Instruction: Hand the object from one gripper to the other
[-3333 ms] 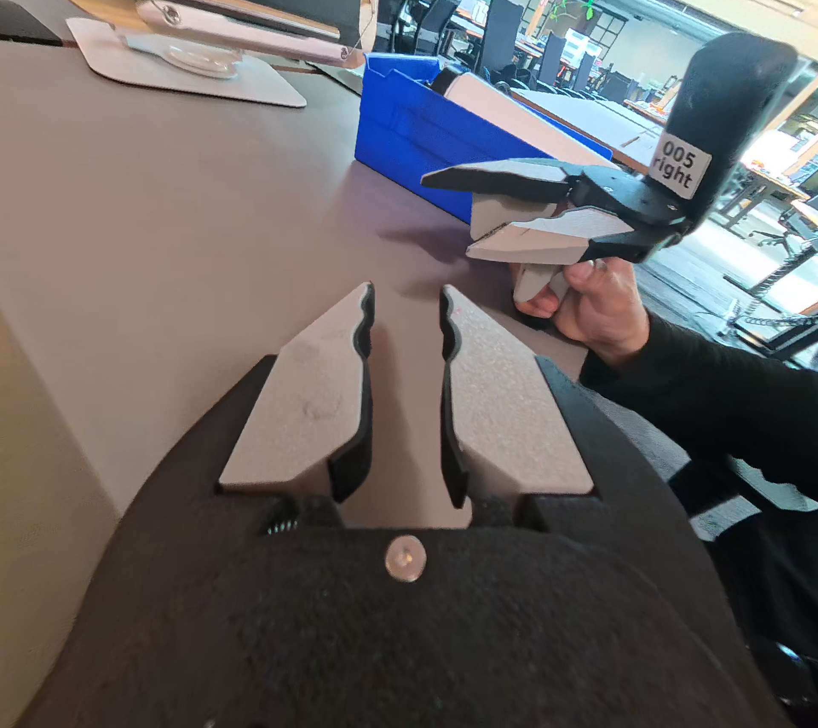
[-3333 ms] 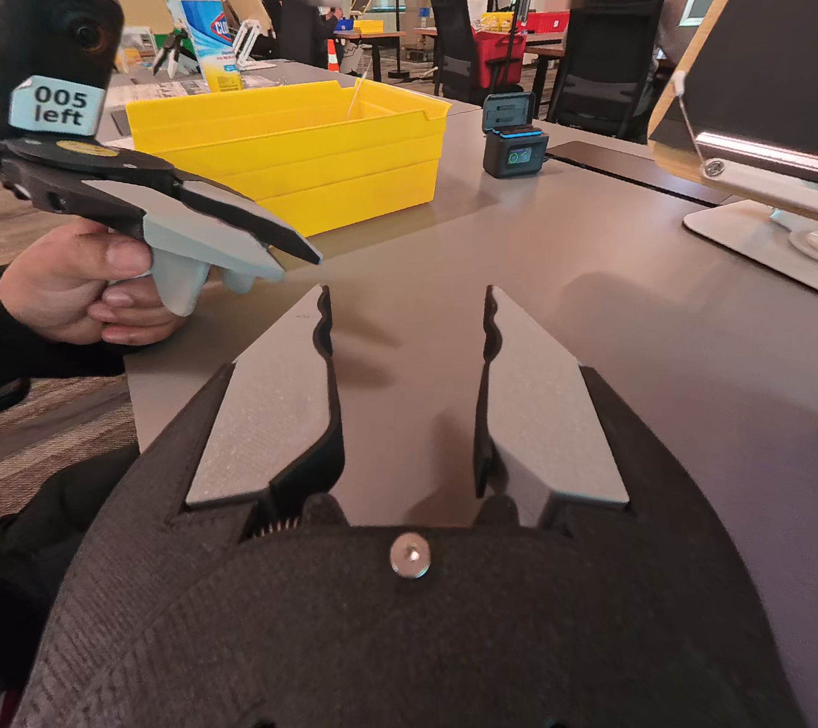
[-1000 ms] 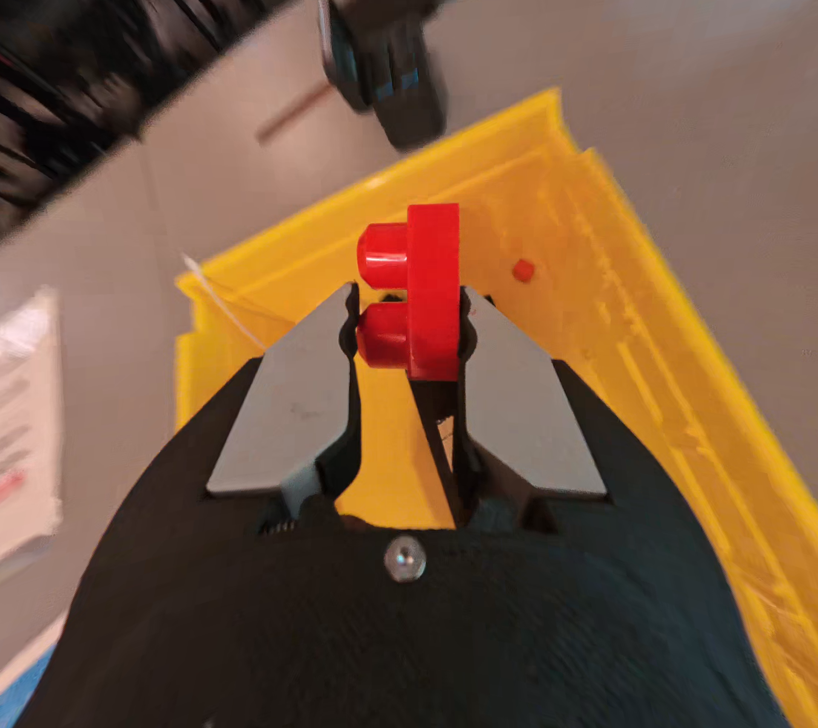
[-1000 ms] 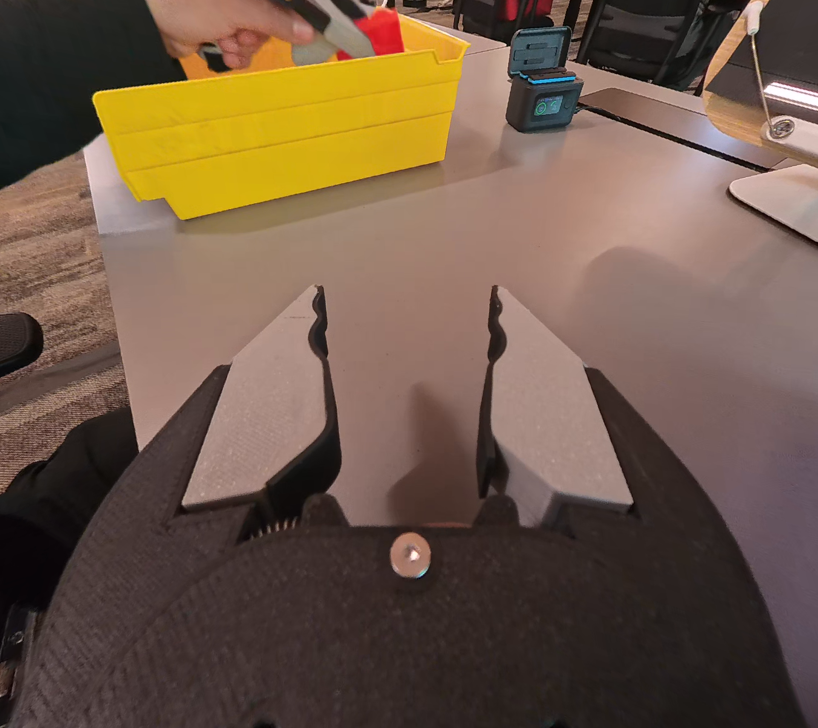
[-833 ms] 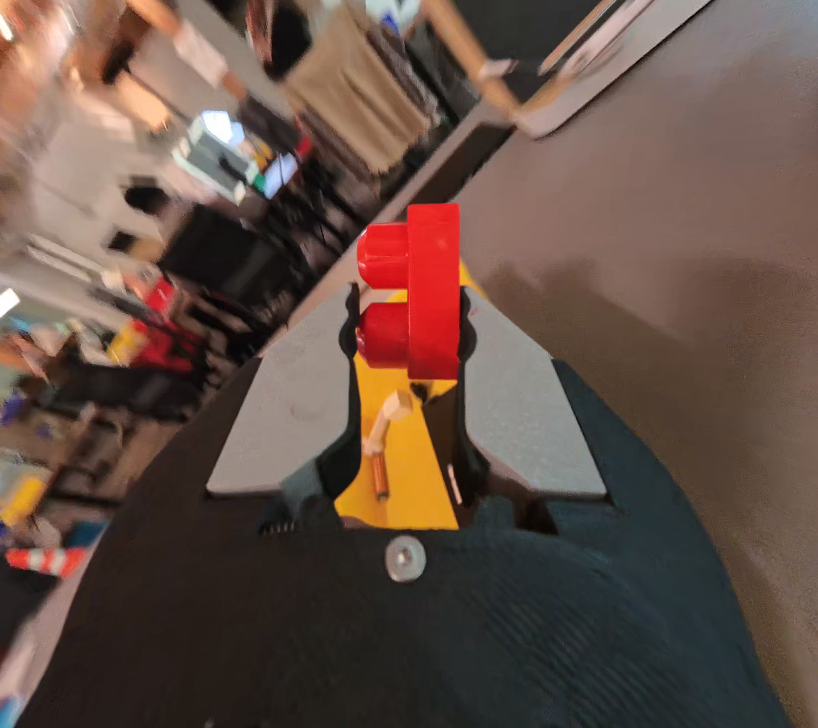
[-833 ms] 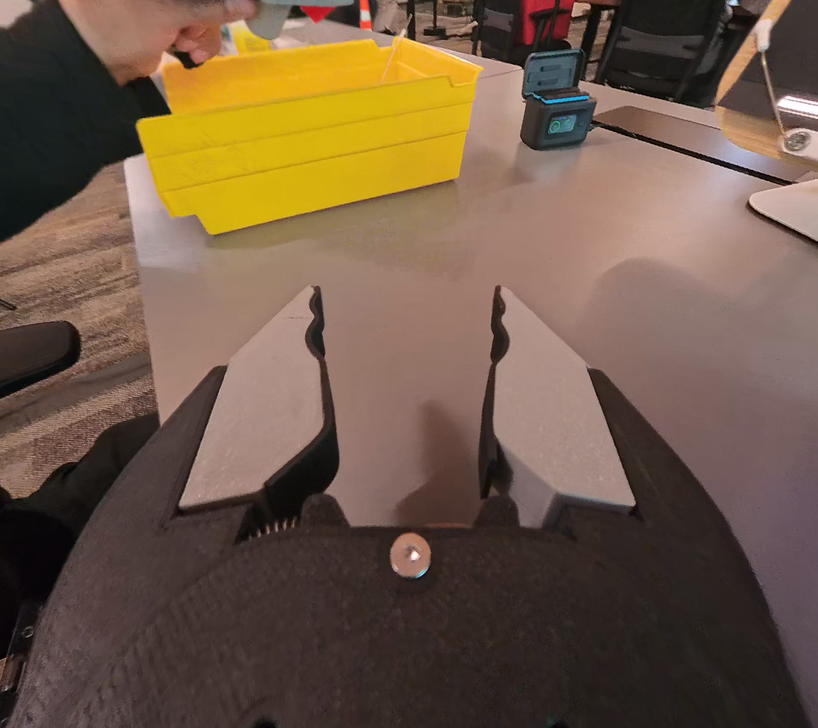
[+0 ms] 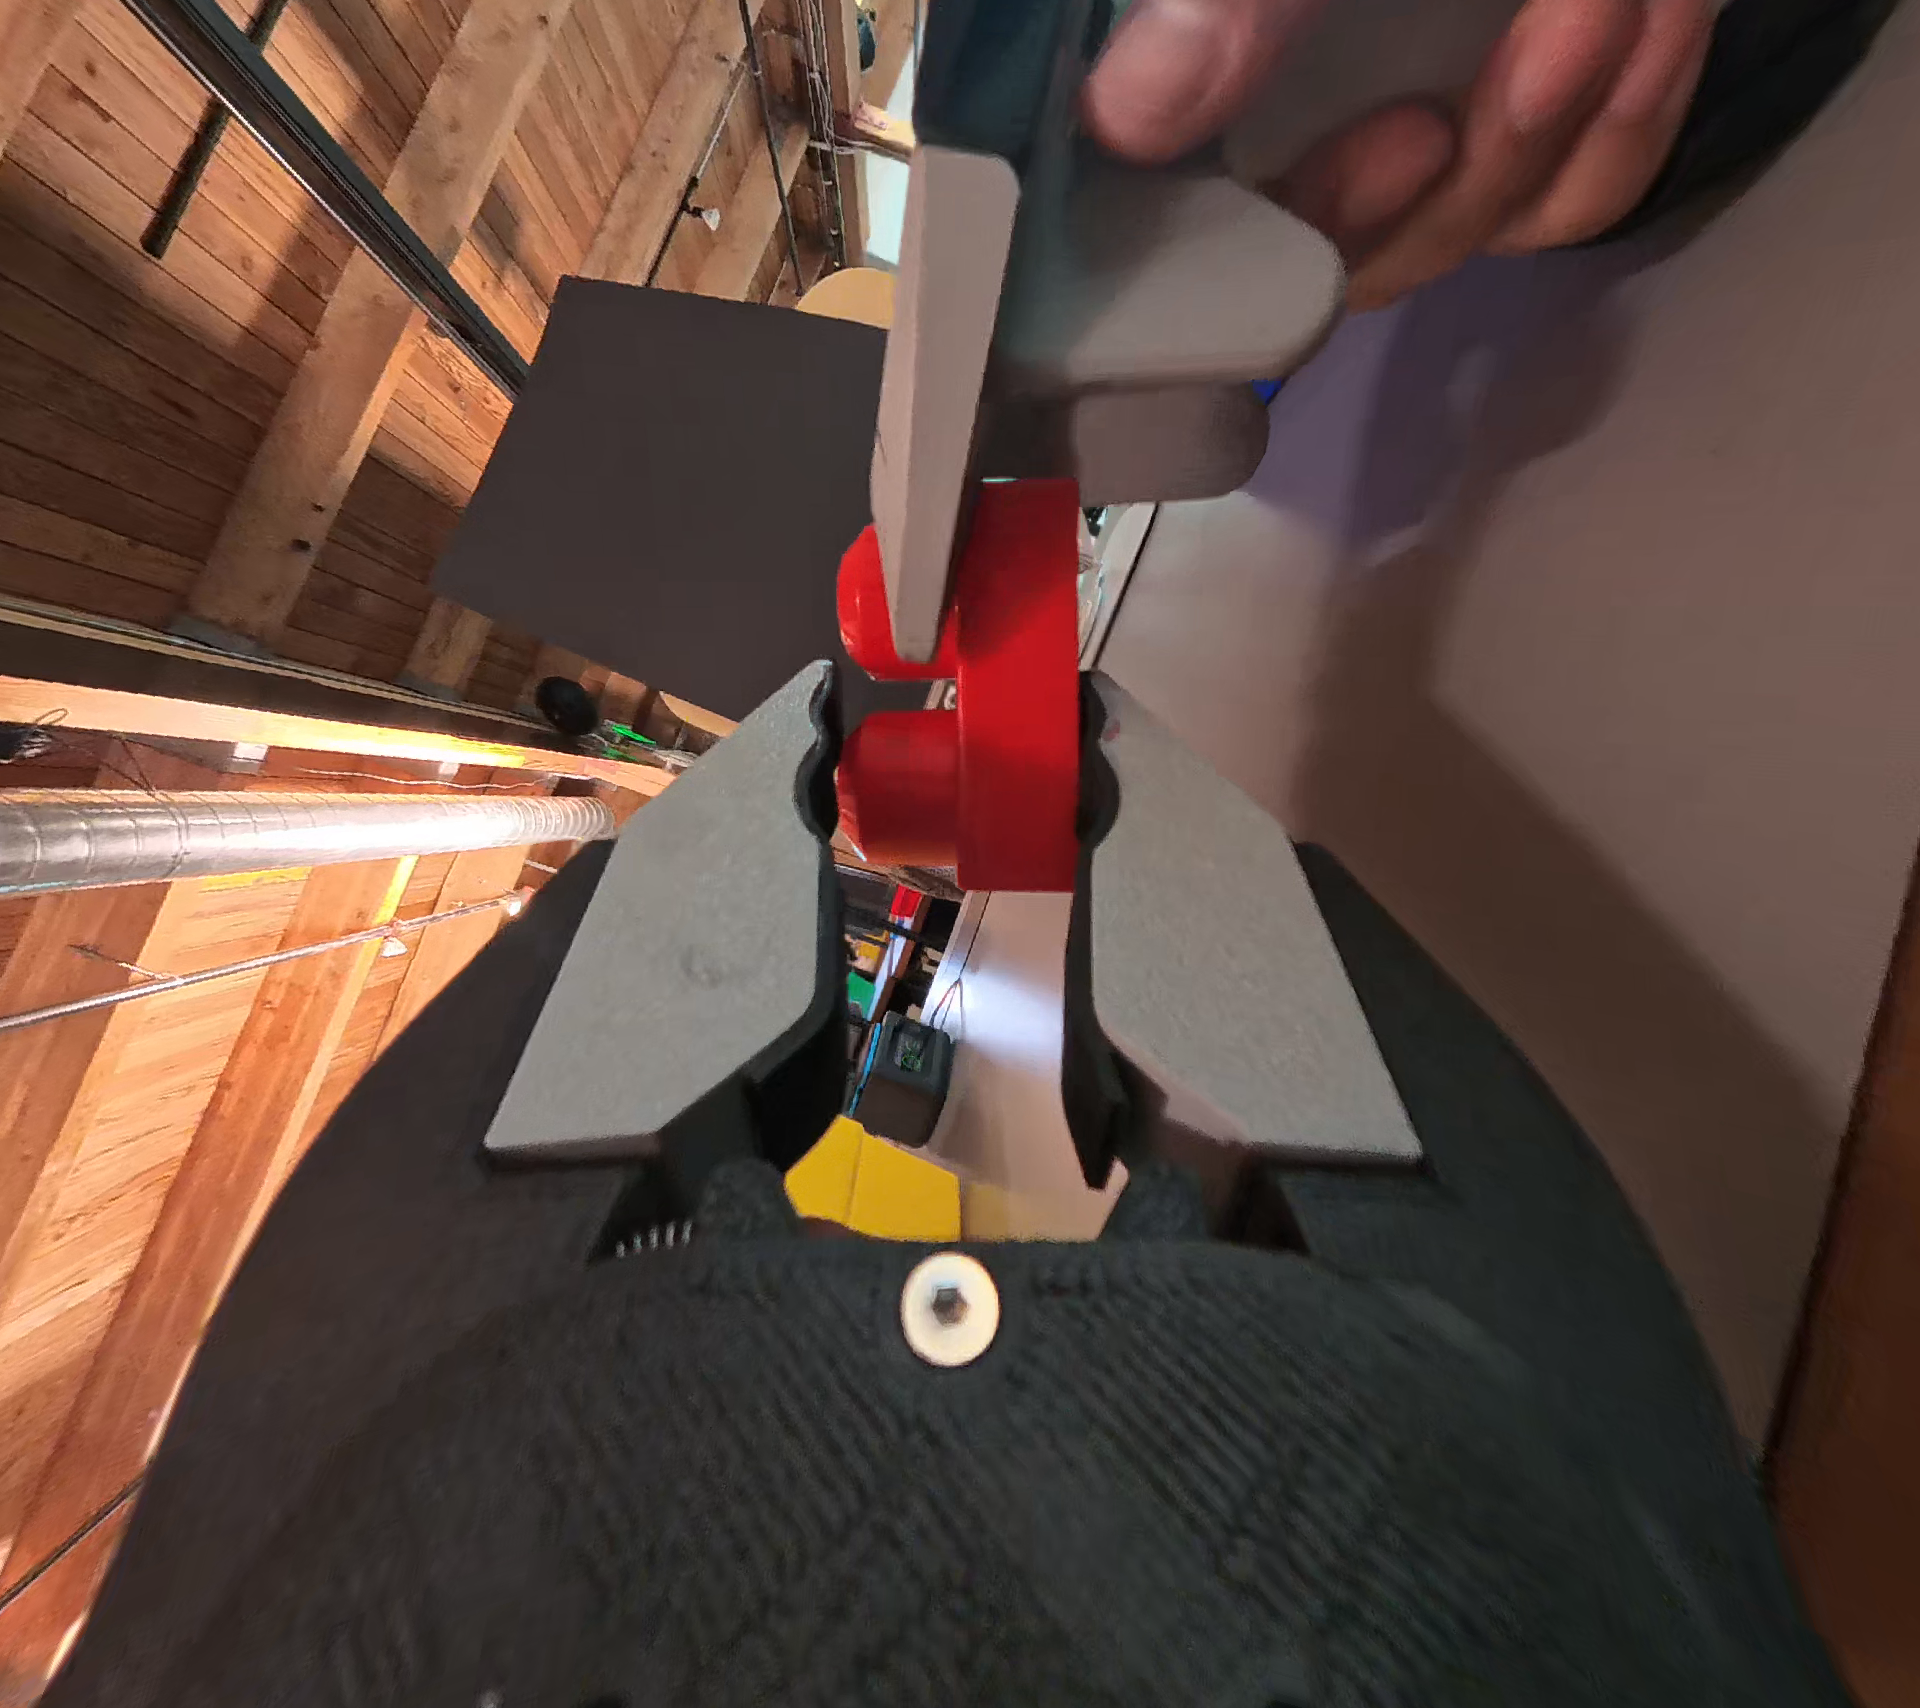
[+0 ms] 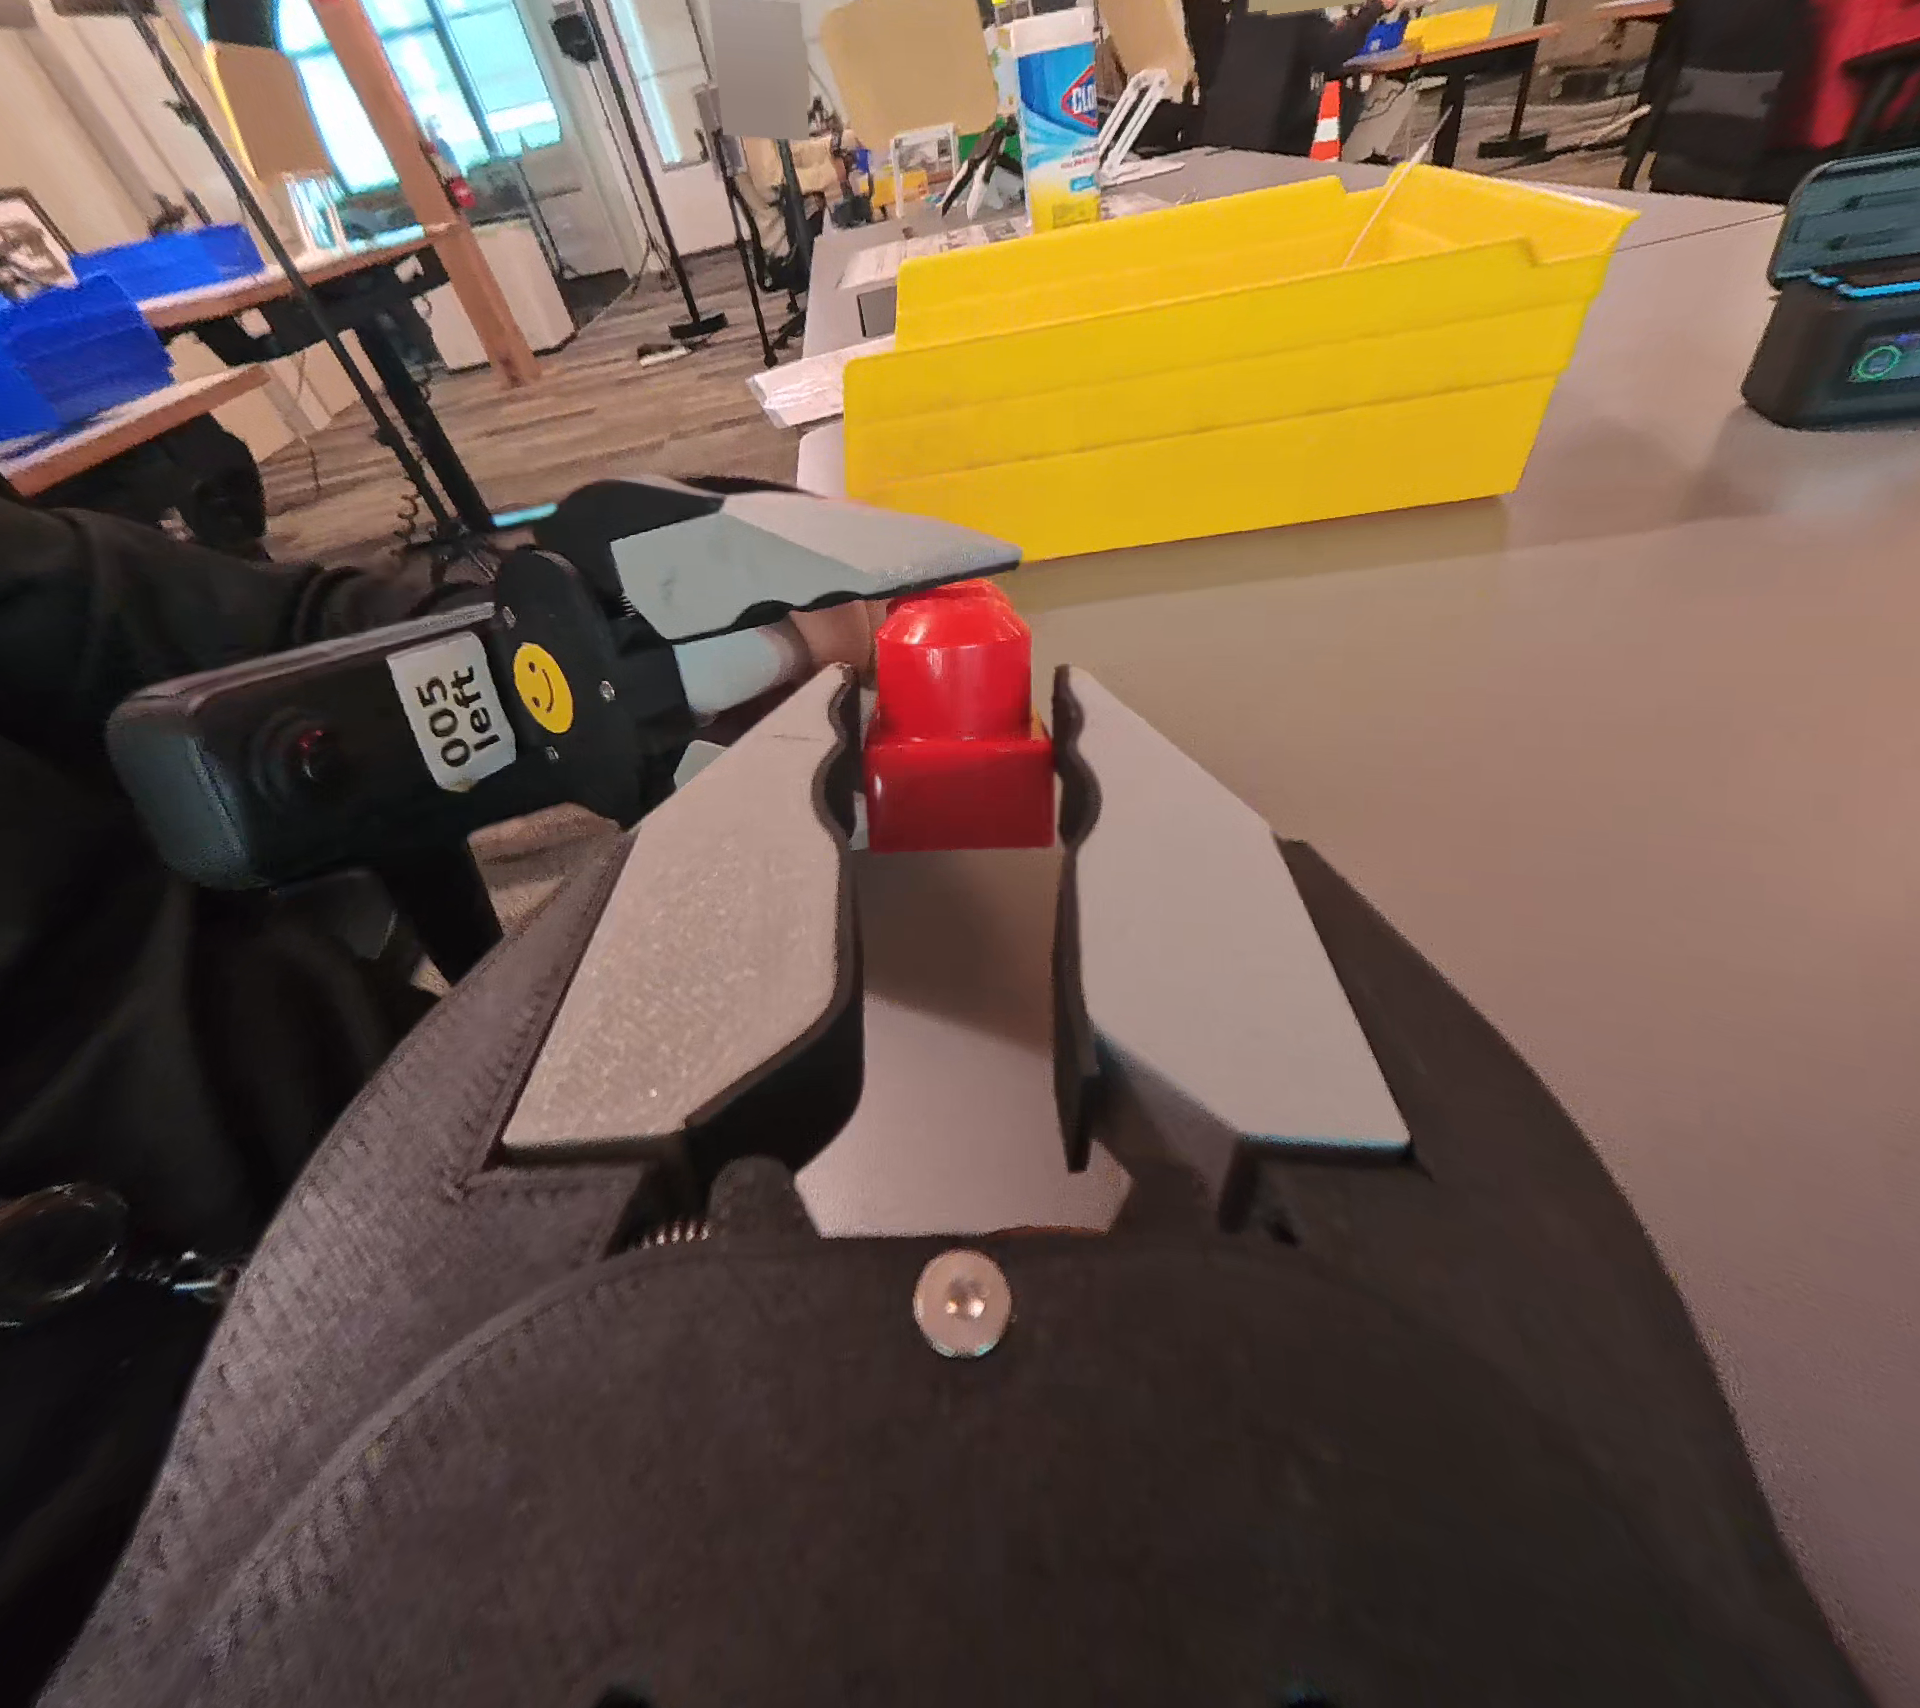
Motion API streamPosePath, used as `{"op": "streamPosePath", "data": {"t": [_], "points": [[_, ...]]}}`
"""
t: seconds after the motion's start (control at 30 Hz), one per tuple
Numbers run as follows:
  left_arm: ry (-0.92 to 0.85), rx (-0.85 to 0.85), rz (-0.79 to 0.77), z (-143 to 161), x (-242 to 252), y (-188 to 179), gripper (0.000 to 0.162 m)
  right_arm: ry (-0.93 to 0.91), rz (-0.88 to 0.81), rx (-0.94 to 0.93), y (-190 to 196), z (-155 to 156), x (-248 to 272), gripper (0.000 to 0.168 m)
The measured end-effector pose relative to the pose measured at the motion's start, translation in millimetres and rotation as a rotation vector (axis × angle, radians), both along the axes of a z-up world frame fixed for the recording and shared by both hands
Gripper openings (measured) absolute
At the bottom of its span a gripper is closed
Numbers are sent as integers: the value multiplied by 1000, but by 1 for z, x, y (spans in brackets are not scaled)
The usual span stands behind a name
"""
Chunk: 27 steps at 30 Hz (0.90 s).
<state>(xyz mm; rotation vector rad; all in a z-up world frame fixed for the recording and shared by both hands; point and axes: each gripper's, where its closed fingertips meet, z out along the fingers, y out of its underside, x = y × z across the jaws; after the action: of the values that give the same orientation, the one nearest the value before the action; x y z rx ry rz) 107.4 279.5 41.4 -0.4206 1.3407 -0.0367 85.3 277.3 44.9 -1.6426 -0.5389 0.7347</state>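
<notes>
The glossy red studded plastic brick [image 8: 958, 728] is clamped by the left gripper [image 7: 956, 759] and flanked by the right gripper's [image 8: 954, 739] grey textured fingers [image 8: 1164, 910], contact unclear.

Each gripper has a broad black body with a ribbed, layered surface, 1 silver screw set in the middle near the base of the fingers, and 2 flat grey fingers with black inner edges cut in a wavy profile. The left gripper [image 7: 956, 749] shows a small coiled spring by the root of one finger; seen from the right wrist view [image 8: 935, 588] it also carries a white label, a round yellow smiley sticker and a dark camera housing with a lens. The right gripper [image 8: 956, 749] has the same build, with a pale grey handle [image 7: 1496, 69]. The person wears black sleeves [image 8: 156, 578].
</notes>
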Motion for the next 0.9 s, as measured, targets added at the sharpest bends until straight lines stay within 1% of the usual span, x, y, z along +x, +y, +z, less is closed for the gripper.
{"op": "streamPosePath", "data": {"t": [0.23, 0.4, 0.5, 0.6, 0.67, 0.8, 0.9], "points": [[2, -7, 1, -2, 1, 1, 42, -79, -32, -8, 3, -8, -3, 33], [42, -97, -24, -7, 5, 4, 42, -92, -59, -17, 6, -10, -1, 33], [52, -87, -16, -10, 5, 4, 42, -118, -78, -3, 6, -11, -1, 33], [120, -43, -45, -23, 7, -5, 42, -149, -88, 12, 6, -12, -3, 30], [99, -10, -18, -21, 6, -2, 42, -156, -89, 9, 5, -13, -3, 31], [70, -87, -12, -14, 5, 5, 42, -133, -104, 16, 6, -10, 0, 32], [53, -49, 22, -11, 5, 9, 42, -115, -98, 20, 5, -8, 1, 32]]}}
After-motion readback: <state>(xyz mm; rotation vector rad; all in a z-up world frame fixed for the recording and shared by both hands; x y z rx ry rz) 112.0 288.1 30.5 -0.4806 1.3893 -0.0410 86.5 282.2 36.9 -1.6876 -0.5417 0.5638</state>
